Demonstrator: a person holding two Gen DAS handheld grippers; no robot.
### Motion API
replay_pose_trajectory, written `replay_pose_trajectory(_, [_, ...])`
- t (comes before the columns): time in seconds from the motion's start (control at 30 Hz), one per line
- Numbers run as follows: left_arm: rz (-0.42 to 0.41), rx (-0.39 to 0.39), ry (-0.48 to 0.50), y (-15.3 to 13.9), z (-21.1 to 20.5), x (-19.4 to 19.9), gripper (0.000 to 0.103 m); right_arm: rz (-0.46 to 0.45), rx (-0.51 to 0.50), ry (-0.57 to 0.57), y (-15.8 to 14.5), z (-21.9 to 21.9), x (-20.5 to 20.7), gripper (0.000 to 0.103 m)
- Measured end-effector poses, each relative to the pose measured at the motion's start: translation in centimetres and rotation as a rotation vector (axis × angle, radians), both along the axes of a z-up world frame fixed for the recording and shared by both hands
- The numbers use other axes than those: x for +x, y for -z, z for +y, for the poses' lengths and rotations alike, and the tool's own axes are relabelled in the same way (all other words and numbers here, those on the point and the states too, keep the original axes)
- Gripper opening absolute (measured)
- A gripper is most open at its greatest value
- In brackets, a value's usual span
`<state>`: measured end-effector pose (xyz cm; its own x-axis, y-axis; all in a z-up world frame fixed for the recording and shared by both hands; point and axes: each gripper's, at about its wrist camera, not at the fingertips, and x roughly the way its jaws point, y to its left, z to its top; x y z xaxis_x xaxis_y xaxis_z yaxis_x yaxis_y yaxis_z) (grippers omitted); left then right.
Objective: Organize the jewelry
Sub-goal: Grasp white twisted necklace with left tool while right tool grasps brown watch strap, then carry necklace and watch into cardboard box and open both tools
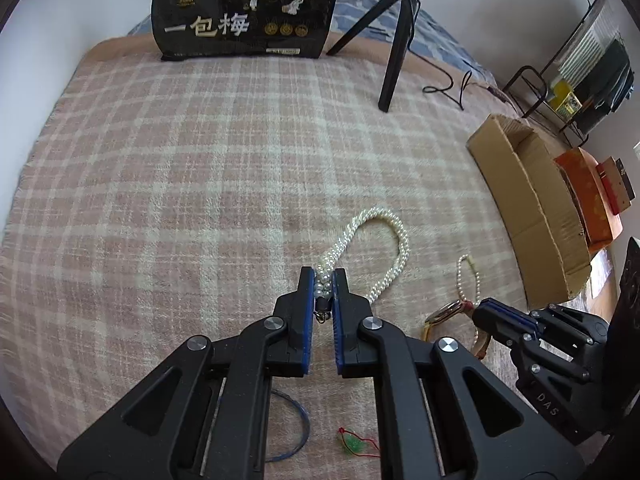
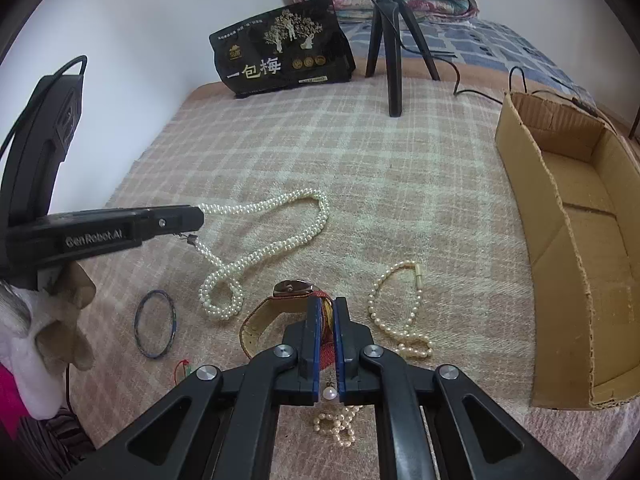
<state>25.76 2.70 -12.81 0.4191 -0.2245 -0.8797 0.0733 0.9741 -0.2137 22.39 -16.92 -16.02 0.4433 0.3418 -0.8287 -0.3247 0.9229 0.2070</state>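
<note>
Plaid blanket (image 2: 400,184) covers bed, all else on it. Cardboard box (image 2: 576,240) at blanket's right edge, open-topped. Black snack bag (image 2: 284,48) and tripod (image 2: 390,40) at blanket's far end. Thick pearl rope necklace (image 2: 280,236) mid-blanket, its clasp end pinched in left gripper (image 1: 324,280). Watch (image 2: 288,292) on blanket nearer than necklace, its red strap clamped between pads of right gripper (image 2: 326,308). Thin pearl strand (image 2: 400,312) between watch and box. Blue bangle (image 2: 155,323) left of watch.

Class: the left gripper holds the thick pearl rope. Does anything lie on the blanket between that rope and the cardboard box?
Yes. The thin pearl strand and the watch, held by the right gripper, lie between the pearl rope and the box. The left gripper could lift the rope over them.
</note>
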Motion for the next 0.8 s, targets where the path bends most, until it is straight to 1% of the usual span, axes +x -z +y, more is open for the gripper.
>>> replay_pose_trajectory(0.2, [-0.032, -0.009, -0.014, -1.0, 0.1, 0.1, 0.006, -0.039, -0.022, -0.006, -0.8, 0.1, -0.5, 0.003])
replay_pose_trajectory(0.3, [-0.055, -0.008, -0.016, -1.8, 0.1, 0.0, 0.006, -0.076, -0.031, -0.010, -1.8, 0.0, -0.8, 0.003])
replay_pose_trajectory(0.53, [-0.122, -0.036, -0.017, -4.4, -0.2, -0.7, 0.006, -0.167, -0.035, -0.012, -4.8, -0.4, -1.3, 0.003])
replay_pose_trajectory(0.8, [-0.182, -0.074, 0.008, -7.2, -1.6, -1.8, 0.006, -0.220, -0.031, 0.018, -6.7, -2.8, -1.9, 0.003])
